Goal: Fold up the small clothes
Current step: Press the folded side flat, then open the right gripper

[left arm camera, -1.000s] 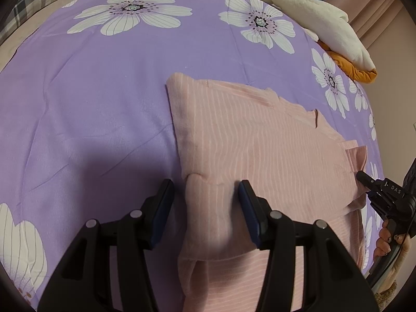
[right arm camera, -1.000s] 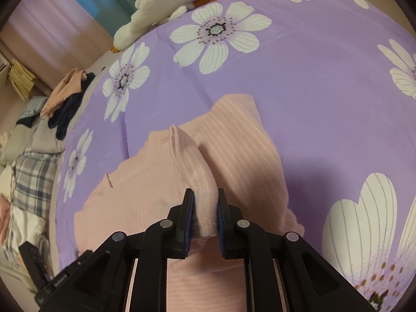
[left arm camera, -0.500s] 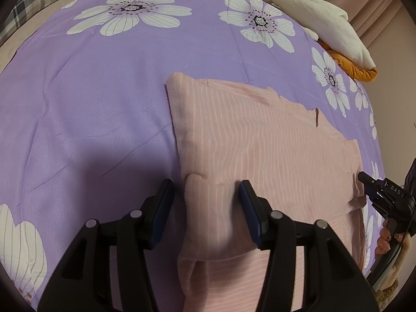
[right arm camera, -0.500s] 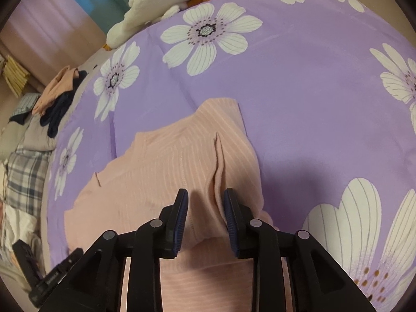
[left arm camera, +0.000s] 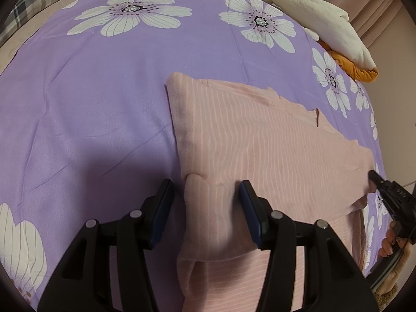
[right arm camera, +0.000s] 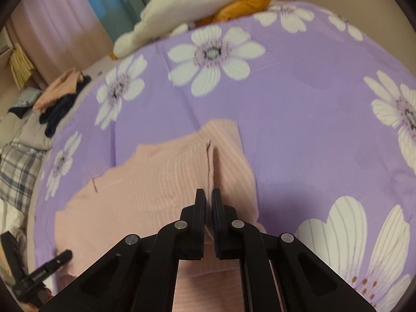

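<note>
A pink striped garment point(left arm camera: 260, 145) lies partly folded on the purple flowered bedspread point(left arm camera: 91, 109). My left gripper point(left arm camera: 208, 202) is open, its fingers astride a folded edge of the garment near its left side. In the right wrist view the garment point(right arm camera: 161, 182) lies ahead, and my right gripper point(right arm camera: 208, 197) is shut, with a raised ridge of the pink cloth running up to its tips; whether cloth is pinched I cannot tell. The right gripper also shows at the right edge of the left wrist view point(left arm camera: 390, 197).
A white and orange heap of cloth point(left arm camera: 332, 26) lies at the far right of the bed. A plaid cloth point(right arm camera: 18, 166) and a pile of pink and dark clothes point(right arm camera: 62, 91) lie off the bedspread's left side. Curtains point(right arm camera: 65, 20) hang behind.
My right gripper let go of the raised pink fold, which dropped onto the garment, then drew back a little and shut again. The left gripper stayed open and still.
</note>
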Demonstrator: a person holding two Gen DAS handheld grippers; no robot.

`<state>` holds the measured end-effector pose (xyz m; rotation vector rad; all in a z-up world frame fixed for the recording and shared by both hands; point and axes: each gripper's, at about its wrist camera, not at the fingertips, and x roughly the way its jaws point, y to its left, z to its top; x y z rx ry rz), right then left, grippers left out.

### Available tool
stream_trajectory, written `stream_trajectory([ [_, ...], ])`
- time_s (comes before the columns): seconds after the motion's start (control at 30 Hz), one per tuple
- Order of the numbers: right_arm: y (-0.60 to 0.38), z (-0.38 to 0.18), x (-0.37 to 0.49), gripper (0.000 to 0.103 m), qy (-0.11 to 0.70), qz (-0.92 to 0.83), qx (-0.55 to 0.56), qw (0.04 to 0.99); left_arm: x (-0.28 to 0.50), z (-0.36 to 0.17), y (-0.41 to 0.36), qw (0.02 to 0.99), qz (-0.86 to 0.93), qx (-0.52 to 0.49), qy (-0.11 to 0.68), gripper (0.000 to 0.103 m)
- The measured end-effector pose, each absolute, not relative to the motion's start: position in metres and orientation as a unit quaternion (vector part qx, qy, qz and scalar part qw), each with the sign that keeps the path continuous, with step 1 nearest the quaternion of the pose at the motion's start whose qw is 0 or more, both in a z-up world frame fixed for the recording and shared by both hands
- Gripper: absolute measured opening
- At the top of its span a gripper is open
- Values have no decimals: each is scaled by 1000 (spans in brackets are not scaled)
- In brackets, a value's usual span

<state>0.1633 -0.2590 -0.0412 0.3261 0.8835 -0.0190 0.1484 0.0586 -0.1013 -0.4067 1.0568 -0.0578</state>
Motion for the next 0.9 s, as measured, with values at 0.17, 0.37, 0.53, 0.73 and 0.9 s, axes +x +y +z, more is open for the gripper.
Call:
stream_trajectory([
  [0.17,-254,-29,159,6,405,-15,138,904,148,-100,55,848,-22,-181,497,51],
  [0.37,-258,-46,167,6,427,-27,134,894,148,-100,51,851,-18,-174,495,51],
  [0.53,-259,-64,168,6,448,-40,129,884,147,-100,50,852,-18,-171,494,51],
  [0.73,-259,-73,168,6,460,-41,127,878,148,-101,49,851,-17,-171,495,52],
  [0.9,-260,-76,167,6,465,-35,126,876,149,-102,50,850,-17,-176,496,52],
])
